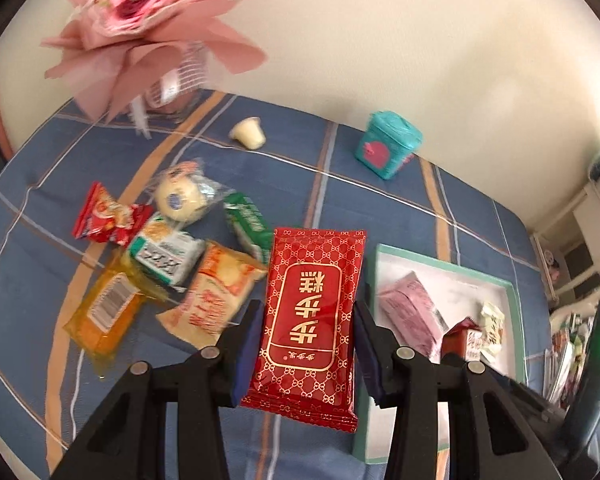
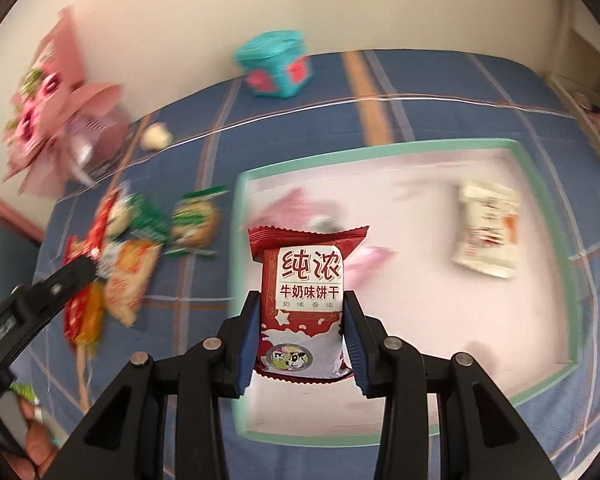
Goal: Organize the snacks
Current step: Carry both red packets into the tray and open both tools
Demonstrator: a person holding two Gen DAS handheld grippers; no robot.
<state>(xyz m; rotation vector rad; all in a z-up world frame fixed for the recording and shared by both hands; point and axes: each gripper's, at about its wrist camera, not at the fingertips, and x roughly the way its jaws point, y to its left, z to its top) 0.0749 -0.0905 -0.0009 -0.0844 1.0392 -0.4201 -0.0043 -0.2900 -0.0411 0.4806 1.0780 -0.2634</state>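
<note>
left gripper (image 1: 306, 344): clamped on red gold-patterned pack (image 1: 314, 320)
right gripper (image 2: 300, 340): clamped on red-white biscuit pack (image 2: 302, 300), cow print

Both wrist views look steeply down, sharing the tray (image 1: 504, 280).

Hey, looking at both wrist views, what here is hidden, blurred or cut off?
- Left wrist: the red-and-white packet in the tray sits behind the right claw.
- Right wrist: the snack pile and pink packet are motion-blurred; labels unreadable.
- Right wrist: a hand is cut by the frame edge.
</note>
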